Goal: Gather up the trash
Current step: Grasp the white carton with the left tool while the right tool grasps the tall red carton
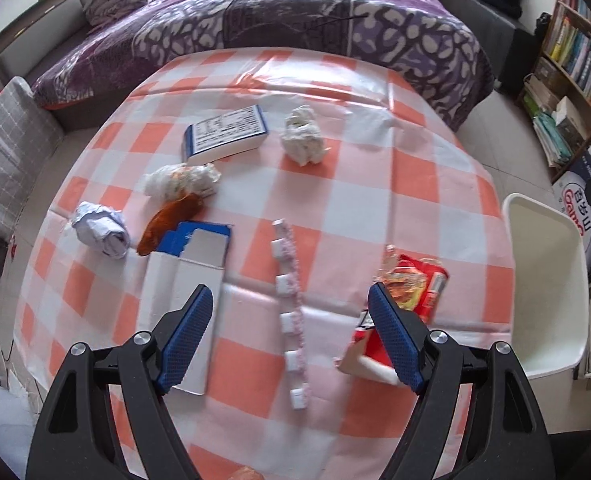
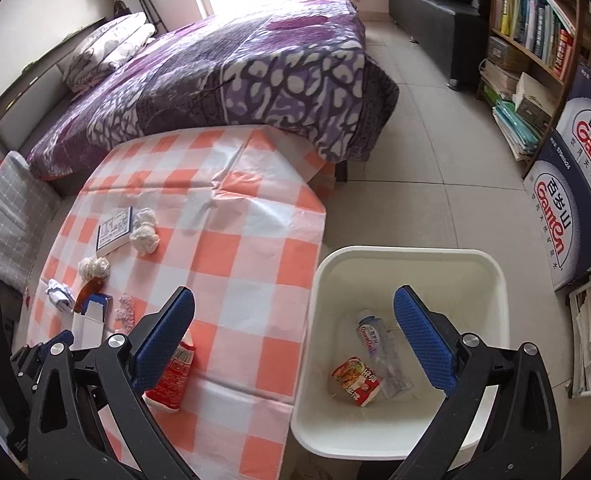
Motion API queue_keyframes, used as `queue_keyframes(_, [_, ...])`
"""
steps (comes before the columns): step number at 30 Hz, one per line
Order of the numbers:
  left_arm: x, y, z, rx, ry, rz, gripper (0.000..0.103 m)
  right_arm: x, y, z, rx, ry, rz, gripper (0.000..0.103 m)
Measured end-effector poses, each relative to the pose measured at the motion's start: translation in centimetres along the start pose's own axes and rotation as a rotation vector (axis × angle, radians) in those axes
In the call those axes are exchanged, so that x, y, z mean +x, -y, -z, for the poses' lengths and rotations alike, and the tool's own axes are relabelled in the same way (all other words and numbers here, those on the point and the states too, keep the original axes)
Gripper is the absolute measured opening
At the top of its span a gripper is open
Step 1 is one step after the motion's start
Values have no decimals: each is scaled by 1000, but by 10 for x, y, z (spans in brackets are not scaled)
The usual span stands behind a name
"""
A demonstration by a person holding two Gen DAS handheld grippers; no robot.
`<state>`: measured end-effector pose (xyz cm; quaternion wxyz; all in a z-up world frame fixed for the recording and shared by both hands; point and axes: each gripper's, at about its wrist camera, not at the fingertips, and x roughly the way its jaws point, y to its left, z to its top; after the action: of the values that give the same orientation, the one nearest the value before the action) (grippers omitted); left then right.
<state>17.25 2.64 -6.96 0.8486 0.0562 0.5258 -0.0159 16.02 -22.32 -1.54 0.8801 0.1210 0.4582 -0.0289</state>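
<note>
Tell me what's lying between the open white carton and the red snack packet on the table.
A strip of small white blocks, seen in the left wrist view between the carton and packet.

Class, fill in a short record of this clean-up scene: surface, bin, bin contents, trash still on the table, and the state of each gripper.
surface: table with checked cloth
bin: white bin beside the table
bin contents: clear bottle; red cup
trash on table: paper ball; open carton; red wrapper
left gripper: open, empty
right gripper: open, empty

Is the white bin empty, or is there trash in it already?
Not empty. The bin already holds a clear plastic bottle and a red snack packet lying on its bottom.
</note>
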Motion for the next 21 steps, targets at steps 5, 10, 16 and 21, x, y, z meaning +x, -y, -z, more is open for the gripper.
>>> queue_keyframes(5, [16, -47, 9, -34, -63, -83, 78, 18, -39, 11, -50, -70, -55, 96])
queue_keyframes(10, [29, -85, 19, -96, -119, -79, 78, 44, -68, 30, -25, -190, -115, 96])
queue_keyframes(16, [38, -97, 29, -104, -166, -49, 82, 68, -99, 53, 3, -277, -149, 96])
queue_keyframes(21, [46, -94, 36, -67, -197, -63, 82, 88, -110, 63, 43, -320, -122, 96])
